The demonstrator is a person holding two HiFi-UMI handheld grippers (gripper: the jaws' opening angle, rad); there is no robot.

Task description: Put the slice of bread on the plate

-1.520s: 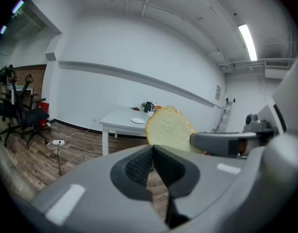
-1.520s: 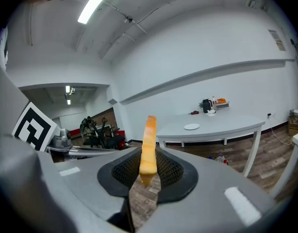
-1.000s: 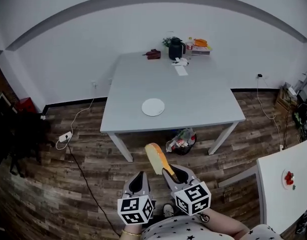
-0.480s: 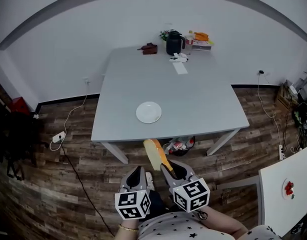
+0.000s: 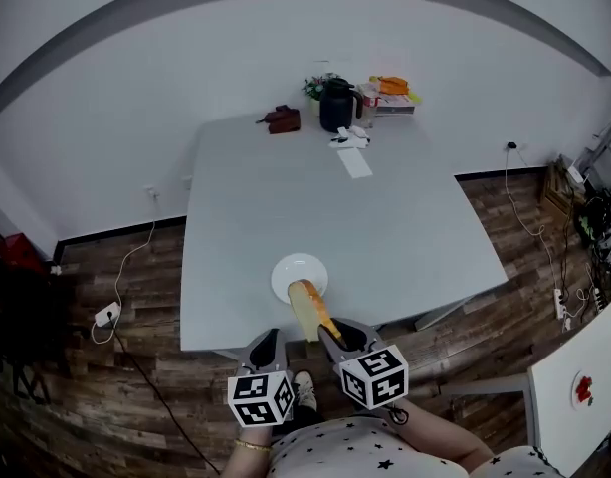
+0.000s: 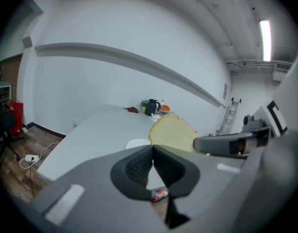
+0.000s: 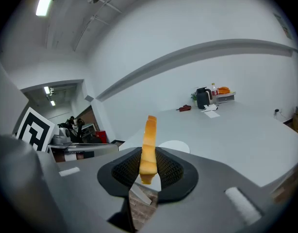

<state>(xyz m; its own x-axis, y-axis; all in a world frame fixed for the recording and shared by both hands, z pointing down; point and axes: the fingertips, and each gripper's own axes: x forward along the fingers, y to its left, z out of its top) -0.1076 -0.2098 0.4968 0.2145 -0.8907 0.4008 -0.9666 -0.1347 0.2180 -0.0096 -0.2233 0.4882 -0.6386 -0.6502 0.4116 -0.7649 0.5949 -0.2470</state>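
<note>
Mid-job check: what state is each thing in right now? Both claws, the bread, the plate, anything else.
right claw: shut on the slice of bread.
slice of bread: gripped at its lower end, standing on edge in the air, not yet on the plate.
plate: empty, lying flat on the table.
left claw: shut, nothing between its tips.
black jug: upright at the table's far edge.

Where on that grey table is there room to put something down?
Bare stretches lie left and right of the white plate, and between it and the paper slip. The far edge is crowded: black jug, brown object, orange packets.
</note>
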